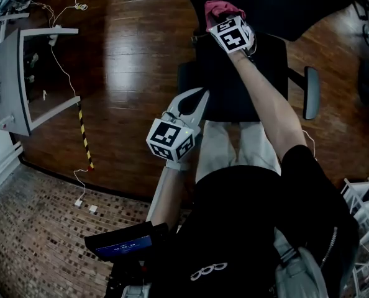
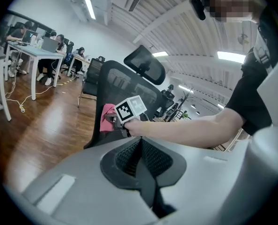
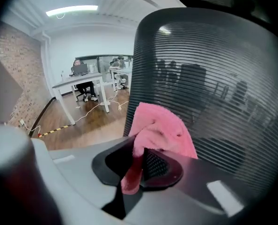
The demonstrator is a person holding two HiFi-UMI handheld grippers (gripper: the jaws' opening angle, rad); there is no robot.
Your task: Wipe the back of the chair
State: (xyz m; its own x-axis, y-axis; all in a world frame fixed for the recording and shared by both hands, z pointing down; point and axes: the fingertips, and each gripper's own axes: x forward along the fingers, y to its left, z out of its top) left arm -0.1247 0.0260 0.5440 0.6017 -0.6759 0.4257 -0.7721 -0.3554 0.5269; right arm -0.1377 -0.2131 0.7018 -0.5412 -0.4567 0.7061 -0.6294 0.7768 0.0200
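between the right gripper [image 3: 138,165] jaws, pink cloth [image 3: 160,130] meets chair back [image 3: 223,88].

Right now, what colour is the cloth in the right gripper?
Pink cloth; clearest in the right gripper view.

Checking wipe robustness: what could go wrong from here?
1. The right tongs pinch only a fold of the cloth; dragging over the mesh chair back might tug it out.
2. The left tongs are shut on nothing, clear of the chair back, so pressing may swing it away unbraced.
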